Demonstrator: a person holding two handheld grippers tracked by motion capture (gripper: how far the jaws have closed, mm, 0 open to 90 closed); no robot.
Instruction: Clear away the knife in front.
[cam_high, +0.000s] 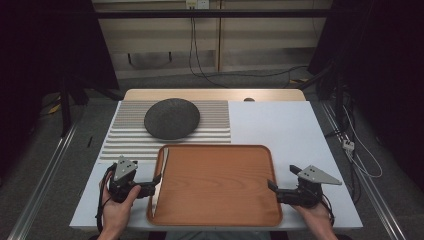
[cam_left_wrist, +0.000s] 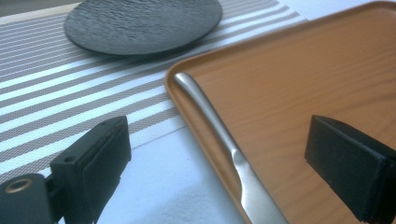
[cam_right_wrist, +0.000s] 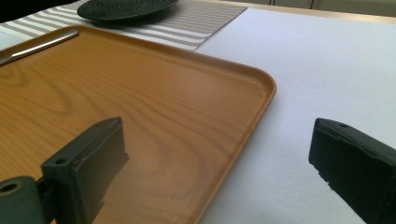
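Wooden tray (cam_high: 215, 185) at lower centre; knife (cam_high: 161, 175) along its left rim. Left gripper (cam_high: 154, 186) and right gripper (cam_high: 272, 189), jaws wide, straddle tray edges. Dark plate (cam_high: 172, 118) upper left on striped mat (cam_high: 122, 135).

High view looks down; gripper views close, low, sharing tray (cam_high: 215, 185).

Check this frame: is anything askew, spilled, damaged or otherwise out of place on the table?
Nothing is spilled or damaged. One mild oddity: the knife lies along the left rim inside the wooden tray, not on the striped placemat beside the dark plate. Both grippers, left and right, are open at the tray's edges.
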